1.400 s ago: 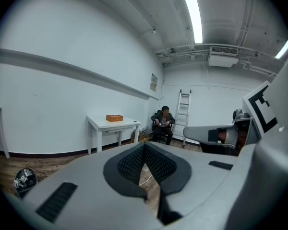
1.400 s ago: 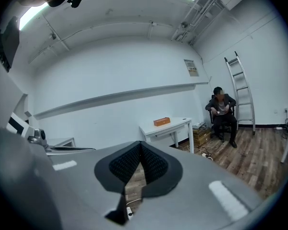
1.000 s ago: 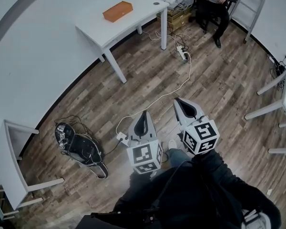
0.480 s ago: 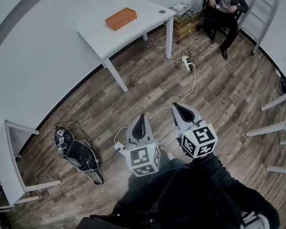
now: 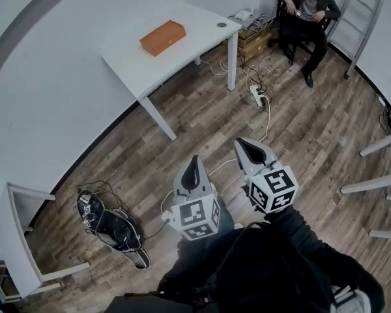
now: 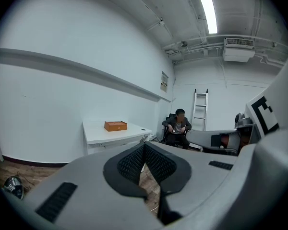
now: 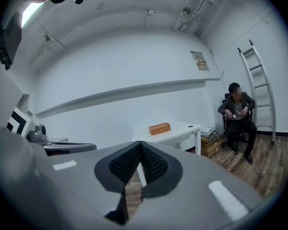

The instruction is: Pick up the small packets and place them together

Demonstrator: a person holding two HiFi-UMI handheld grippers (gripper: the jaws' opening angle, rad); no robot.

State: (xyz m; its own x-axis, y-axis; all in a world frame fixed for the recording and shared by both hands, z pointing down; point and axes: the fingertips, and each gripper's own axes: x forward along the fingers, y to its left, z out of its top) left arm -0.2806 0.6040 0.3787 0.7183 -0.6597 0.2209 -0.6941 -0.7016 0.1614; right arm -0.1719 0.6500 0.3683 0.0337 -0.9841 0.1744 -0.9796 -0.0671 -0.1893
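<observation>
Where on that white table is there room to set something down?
The table is bare at its near end, beside the orange box, and between that box and the round object. Crowded: the floor by its far leg, with the power strip and cables.

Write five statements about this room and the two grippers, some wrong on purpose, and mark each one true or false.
1. An orange box lies on the white table. True.
2. The left gripper holds a small packet. False: its jaws are together with nothing between them.
3. The right gripper is shut and empty. True.
4. The person beside the ladder is standing. False: that person sits on a chair.
5. The power strip lies on the table. False: it lies on the wooden floor, near one leg of the table.
</observation>
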